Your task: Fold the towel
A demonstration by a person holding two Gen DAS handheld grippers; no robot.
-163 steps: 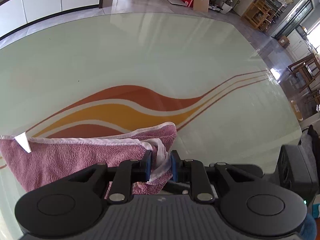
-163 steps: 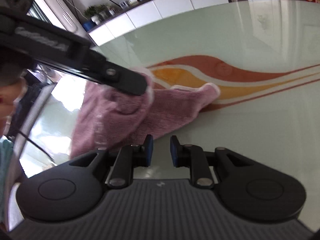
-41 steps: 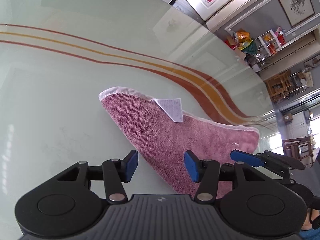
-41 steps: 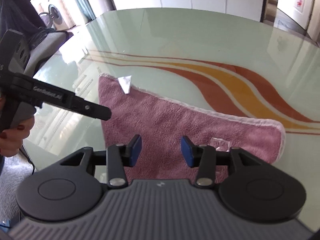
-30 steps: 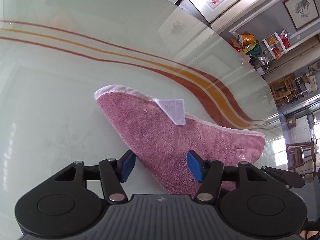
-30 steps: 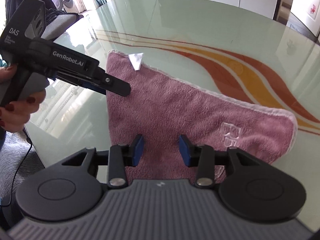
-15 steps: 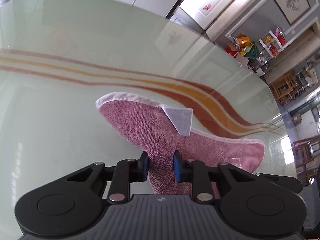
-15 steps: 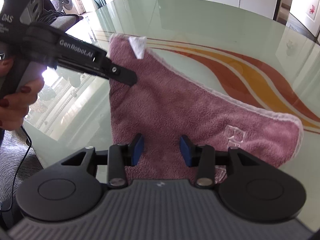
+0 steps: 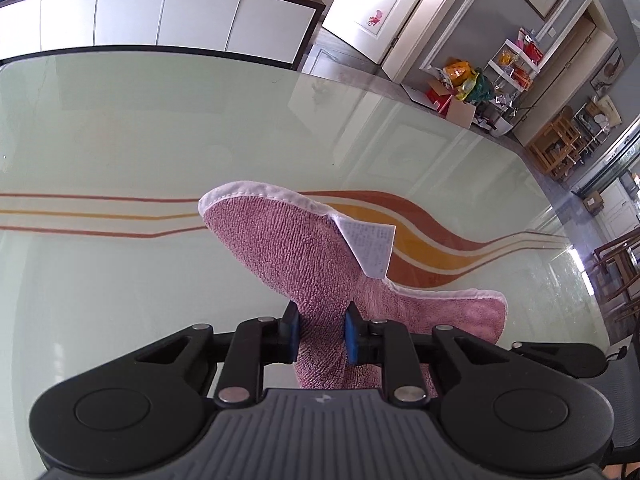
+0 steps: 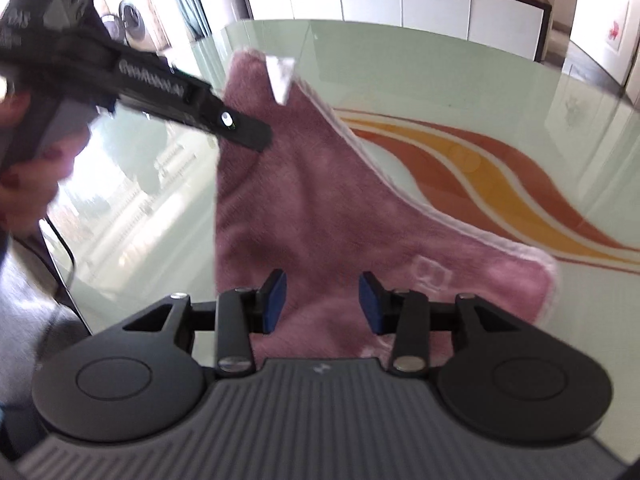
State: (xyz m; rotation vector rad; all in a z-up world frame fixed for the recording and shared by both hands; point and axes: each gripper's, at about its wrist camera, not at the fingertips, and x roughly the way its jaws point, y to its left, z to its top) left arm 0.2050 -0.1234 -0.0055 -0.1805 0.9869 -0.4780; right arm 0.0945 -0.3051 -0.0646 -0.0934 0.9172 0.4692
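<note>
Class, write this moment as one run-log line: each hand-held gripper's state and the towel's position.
left hand-held gripper: shut on towel, edge raised | right hand-held gripper: open above towel | table: towel's far end resting

Home: glass dining table (image 9: 160,128), sideboard (image 9: 160,20)

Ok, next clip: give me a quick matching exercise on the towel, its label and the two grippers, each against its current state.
Things:
1. left gripper
2. right gripper
3. pink towel
4. white label

States:
A. open, pads apart above the cloth
B. one side lifted off the glass table, the other lying on it
C. shut on a bunched edge of cloth
D. hanging from the hem near the raised corner

Pairs: 1-C, 2-A, 3-B, 4-D
</note>
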